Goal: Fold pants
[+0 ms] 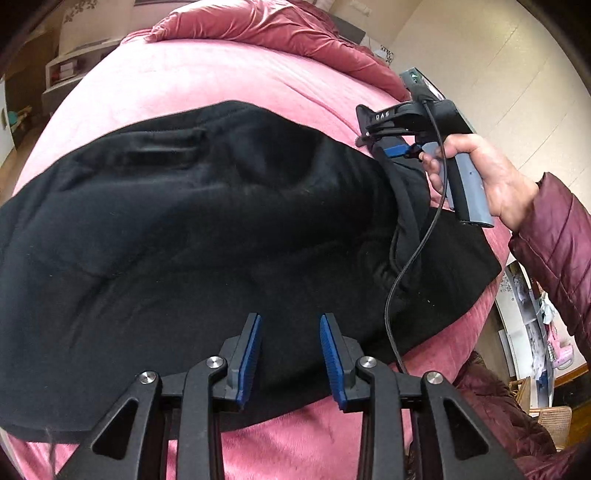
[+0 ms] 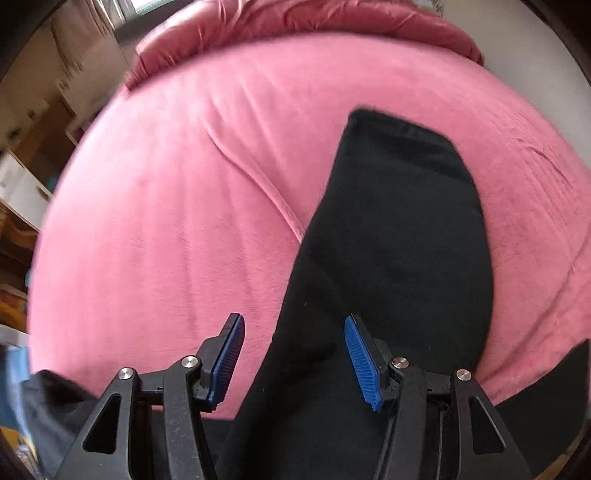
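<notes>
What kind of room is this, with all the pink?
Most likely a bedroom. The black pants lie on a wide bed covered by a soft pink blanket, a puffy reddish quilt is bunched at the far end, and a white shelf unit stands by the wall.

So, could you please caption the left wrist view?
Open left gripper above black pants on pink bedspread.

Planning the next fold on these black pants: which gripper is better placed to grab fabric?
Probably the right gripper: open, straddling the edge of the black pants. The left gripper sits over flat mid-fabric.
</notes>
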Demonstrator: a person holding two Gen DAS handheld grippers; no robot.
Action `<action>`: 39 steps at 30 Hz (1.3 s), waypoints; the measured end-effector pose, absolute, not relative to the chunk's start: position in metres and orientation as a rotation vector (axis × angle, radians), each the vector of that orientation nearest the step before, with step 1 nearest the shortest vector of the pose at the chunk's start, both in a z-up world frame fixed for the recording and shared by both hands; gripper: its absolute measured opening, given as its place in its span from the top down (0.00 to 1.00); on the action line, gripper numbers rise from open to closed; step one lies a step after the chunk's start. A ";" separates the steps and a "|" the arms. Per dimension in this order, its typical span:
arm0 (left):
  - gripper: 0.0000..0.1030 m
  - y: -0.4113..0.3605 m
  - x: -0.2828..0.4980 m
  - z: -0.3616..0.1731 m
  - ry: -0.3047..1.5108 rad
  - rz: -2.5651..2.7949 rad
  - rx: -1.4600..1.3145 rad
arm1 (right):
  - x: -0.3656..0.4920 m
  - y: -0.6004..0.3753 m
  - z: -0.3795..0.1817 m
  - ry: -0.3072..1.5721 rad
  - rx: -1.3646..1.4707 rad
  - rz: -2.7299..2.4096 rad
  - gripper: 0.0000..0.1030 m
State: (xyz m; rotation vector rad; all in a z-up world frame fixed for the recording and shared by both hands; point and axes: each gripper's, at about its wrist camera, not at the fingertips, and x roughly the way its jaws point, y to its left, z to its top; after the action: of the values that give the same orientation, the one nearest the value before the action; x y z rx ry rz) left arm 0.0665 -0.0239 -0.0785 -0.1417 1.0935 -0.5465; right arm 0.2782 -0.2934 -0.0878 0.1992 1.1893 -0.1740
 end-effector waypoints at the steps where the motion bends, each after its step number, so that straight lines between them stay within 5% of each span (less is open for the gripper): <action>1: 0.67 -0.025 0.067 -0.080 1.094 -0.545 -0.145 | 0.279 -0.294 -0.089 1.194 0.170 -0.188 0.75; 3: 0.67 -0.023 0.066 -0.081 1.093 -0.542 -0.154 | 0.276 -0.299 -0.084 1.186 0.166 -0.173 0.93; 15: 0.66 -0.039 0.056 -0.073 1.082 -0.611 -0.104 | 0.122 -0.416 -0.016 0.859 0.616 -0.172 0.94; 25: 0.66 -0.073 0.054 -0.080 1.119 -0.638 -0.025 | -0.004 -0.472 -0.085 0.915 0.841 -0.281 0.93; 29: 0.66 -0.082 0.054 -0.078 1.112 -0.646 0.010 | -0.008 -0.486 -0.091 0.896 0.879 -0.273 0.87; 33: 0.64 -0.089 0.050 -0.083 1.123 -0.647 0.044 | -0.011 -0.512 -0.092 0.835 0.904 -0.331 0.61; 39: 0.64 -0.094 0.049 -0.087 1.134 -0.635 0.052 | -0.017 -0.572 -0.098 0.729 1.009 -0.430 0.61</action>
State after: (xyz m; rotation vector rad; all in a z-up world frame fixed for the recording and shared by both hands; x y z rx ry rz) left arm 0.0492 -0.0938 -0.0872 0.0519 1.1336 -0.6352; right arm -0.0172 -0.5723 -0.0984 1.0087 0.7289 -0.4303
